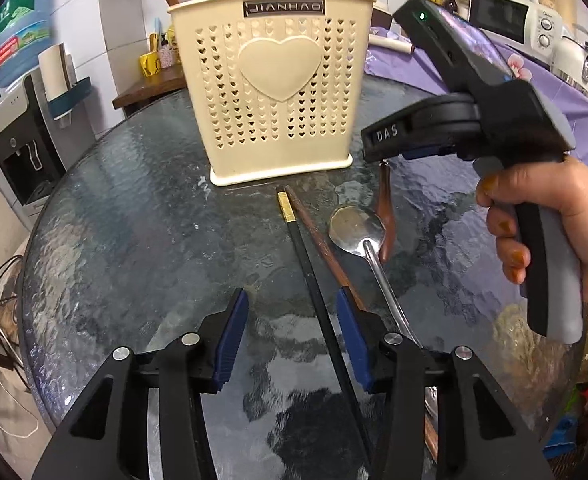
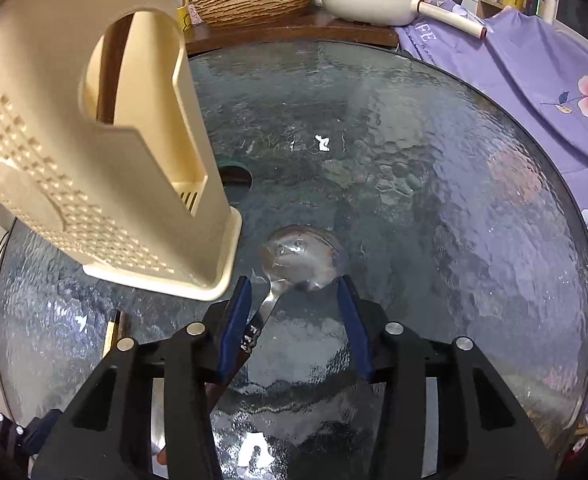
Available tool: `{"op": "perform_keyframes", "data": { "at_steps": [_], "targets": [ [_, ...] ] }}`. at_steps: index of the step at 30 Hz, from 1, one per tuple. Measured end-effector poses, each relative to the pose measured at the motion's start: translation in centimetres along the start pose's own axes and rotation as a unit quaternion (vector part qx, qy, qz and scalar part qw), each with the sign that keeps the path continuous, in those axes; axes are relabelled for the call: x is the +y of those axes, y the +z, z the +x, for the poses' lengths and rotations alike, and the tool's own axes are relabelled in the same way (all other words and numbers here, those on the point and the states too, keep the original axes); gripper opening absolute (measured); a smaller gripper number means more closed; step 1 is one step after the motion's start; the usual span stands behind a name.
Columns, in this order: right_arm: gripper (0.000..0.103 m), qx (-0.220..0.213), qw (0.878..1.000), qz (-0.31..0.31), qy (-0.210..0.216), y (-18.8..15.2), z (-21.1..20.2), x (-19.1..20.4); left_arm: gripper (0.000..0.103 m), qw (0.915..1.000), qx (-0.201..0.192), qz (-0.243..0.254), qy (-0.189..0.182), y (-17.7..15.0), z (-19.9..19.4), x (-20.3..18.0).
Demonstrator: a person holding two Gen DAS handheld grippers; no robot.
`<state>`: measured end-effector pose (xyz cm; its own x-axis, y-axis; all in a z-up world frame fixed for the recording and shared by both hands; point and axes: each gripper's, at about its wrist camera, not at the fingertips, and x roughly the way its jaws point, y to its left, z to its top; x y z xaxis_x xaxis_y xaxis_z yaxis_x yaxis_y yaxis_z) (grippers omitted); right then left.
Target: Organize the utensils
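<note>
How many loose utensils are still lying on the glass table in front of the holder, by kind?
Chopsticks: 2, one black with a gold band, one brown
Metal spoons: 1
Brown spoons: 1
Total: 4, all on the glass table before the cream holder.

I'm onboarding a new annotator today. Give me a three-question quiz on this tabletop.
1. True or false: the cream plastic utensil holder lies on its side.
2. Which lies between the left gripper pads: A the black chopstick, B the steel spoon?
3. Fill in: the utensils lie on a round ___ table.

Key: 1 false, it stands upright; 2 A; 3 glass.
</note>
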<state>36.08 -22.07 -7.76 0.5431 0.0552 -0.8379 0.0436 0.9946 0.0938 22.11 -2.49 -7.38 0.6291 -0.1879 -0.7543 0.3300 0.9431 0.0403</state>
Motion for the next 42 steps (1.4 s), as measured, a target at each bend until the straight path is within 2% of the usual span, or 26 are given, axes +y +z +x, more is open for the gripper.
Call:
{"op": "perform_keyframes", "data": {
  "at_steps": [10,13,14,15,18,25,29,31,33,37,39,42],
  "targets": [
    [0.037,0.009,1.0,-0.016,0.015,1.2,0.7,-0.1,0.038,0.9997,0.022,-0.002,0.007,3.0,2.6,0.5],
    [0.03,0.014,0.999,-0.032,0.028,0.5,0.1,0.0,0.037,0.9993,0.035,-0.006,0.002,4.2,3.3,0.9],
    [0.02,0.016,0.998,-0.045,0.036,0.3,0.0,0.0,0.036,0.9992,0.039,-0.007,0.0,4.5,3.7,0.9],
    [0.016,0.017,0.998,-0.054,0.034,0.0,-0.2,0.1,0.035,0.999,0.043,-0.007,-0.002,4.9,3.9,1.0],
    [0.014,0.013,0.996,-0.089,0.016,-0.8,-0.6,0.4,0.032,0.9985,0.055,-0.005,-0.001,5.8,4.6,1.2],
    [0.014,0.019,0.994,-0.1,0.025,-1.6,-1.2,0.0,0.024,0.9976,0.068,-0.003,-0.001,7.4,5.3,1.4],
    [0.015,0.024,0.996,-0.083,0.03,-1.0,-0.8,-0.3,0.02,0.9976,0.07,-0.002,0.001,7.9,5.7,1.6],
    [0.022,0.026,0.996,-0.073,0.032,-0.4,-0.5,-0.6,0.019,0.9976,0.07,-0.002,0.001,7.9,5.8,1.5],
    [0.035,0.029,0.997,-0.068,0.032,0.2,-0.1,-0.7,0.018,0.9975,0.07,-0.004,0.001,8.1,5.9,1.6],
    [0.038,0.024,0.997,-0.075,0.008,0.8,0.5,-0.1,0.017,0.9976,0.069,-0.003,0.004,8.5,6.5,1.5],
    [0.044,0.023,0.997,-0.072,-0.004,1.1,0.8,0.0,0.017,0.9977,0.068,-0.002,0.004,8.6,6.6,1.6],
    [0.044,0.021,0.997,-0.069,-0.007,1.8,1.3,-0.4,0.014,0.9977,0.068,-0.005,0.004,8.6,6.6,1.5]
  ]
}}
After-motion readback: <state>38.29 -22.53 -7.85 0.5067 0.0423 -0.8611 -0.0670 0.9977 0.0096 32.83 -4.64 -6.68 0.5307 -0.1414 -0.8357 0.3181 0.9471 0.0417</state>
